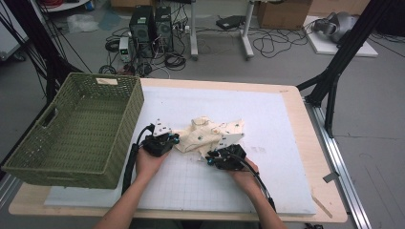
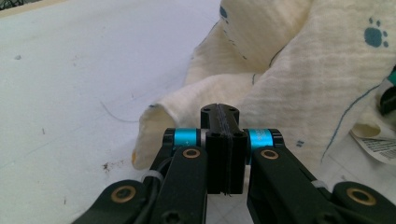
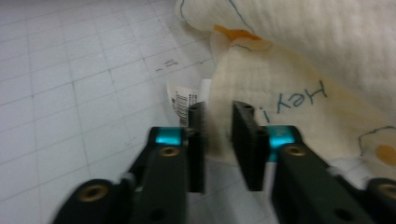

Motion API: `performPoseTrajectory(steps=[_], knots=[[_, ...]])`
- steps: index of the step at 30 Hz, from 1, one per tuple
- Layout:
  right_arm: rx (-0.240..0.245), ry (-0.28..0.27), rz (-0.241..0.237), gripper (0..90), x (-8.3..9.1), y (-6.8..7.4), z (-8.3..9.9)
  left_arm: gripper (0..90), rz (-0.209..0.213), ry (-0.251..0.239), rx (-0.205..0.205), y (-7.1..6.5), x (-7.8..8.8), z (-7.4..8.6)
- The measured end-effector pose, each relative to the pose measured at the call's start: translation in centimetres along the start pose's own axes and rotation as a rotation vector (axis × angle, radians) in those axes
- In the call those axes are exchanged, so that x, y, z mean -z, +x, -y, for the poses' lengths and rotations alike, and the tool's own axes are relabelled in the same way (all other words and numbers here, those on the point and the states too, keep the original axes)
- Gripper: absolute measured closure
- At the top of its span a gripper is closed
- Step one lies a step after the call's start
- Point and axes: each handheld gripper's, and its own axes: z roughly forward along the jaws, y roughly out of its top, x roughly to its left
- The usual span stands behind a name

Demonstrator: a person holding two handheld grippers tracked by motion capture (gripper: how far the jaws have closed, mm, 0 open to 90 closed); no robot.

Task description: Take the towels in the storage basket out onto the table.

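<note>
Black jaws of the left gripper [image 2: 218, 140] stand pressed together at the near edge of the left gripper view, with no cloth plainly between them, their tips just at a rolled fold of the cream printed garment [image 2: 289, 79]; the right gripper [image 3: 219, 135] has its jaws a little apart, a lower edge of the garment lying in the gap, and whether the pads already bite I cannot tell; from above, the garment [image 1: 210, 136] lies crumpled mid-mat, between the two grippers, and the green woven basket [image 1: 76, 129] beside it holds nothing, so the work looks barely begun: folding or stowing is all still ahead; the right gripper view alone gives the barcode label [image 3: 181, 100] and "Hey" lettering, the left gripper view a teal paw print [image 2: 374, 36].
</note>
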Motion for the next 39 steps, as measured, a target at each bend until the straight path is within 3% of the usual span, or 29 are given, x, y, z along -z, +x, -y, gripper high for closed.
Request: performPoseTrajectory(steps=[3, 7, 13, 19, 24, 30, 33, 35, 39], knots=[[-0.012, 0.003, -0.028, 86.1, 0.2, -0.2, 0.0, 89.3, 0.002, -0.009, 0.003, 0.0, 0.3, -0.1], [-0.017, -0.014, -0.055, 87.4, 1.3, -0.3, 0.4, 89.3, 0.007, -0.023, -0.001, -0.2, 0.9, -0.3], [-0.001, -0.063, -0.060, 87.5, 4.8, 0.5, 1.5, 89.3, 0.032, -0.060, -0.004, -0.9, 2.1, -0.5], [0.012, -0.099, -0.071, 87.5, 8.3, 2.0, 3.5, 89.3, 0.094, -0.077, 0.004, -2.9, 3.8, 0.6], [0.024, -0.101, -0.087, 87.5, 10.3, 3.5, 4.8, 89.3, 0.139, -0.065, -0.027, -4.9, 4.9, 1.8], [0.035, -0.060, -0.123, 87.3, 11.1, 5.1, 6.7, 86.8, 0.194, -0.046, -0.088, -6.5, 6.3, 3.1], [0.027, -0.069, -0.144, 81.0, 11.4, 5.2, 7.4, 78.7, 0.220, -0.056, -0.081, -6.2, 7.0, 3.3], [0.016, -0.094, -0.164, 75.5, 11.7, 4.8, 7.5, 76.9, 0.208, -0.059, -0.076, -5.5, 7.3, 3.4], [0.000, -0.117, -0.140, 68.7, 11.6, 3.5, 7.2, 74.0, 0.168, -0.051, -0.060, -4.4, 6.9, 3.5]])
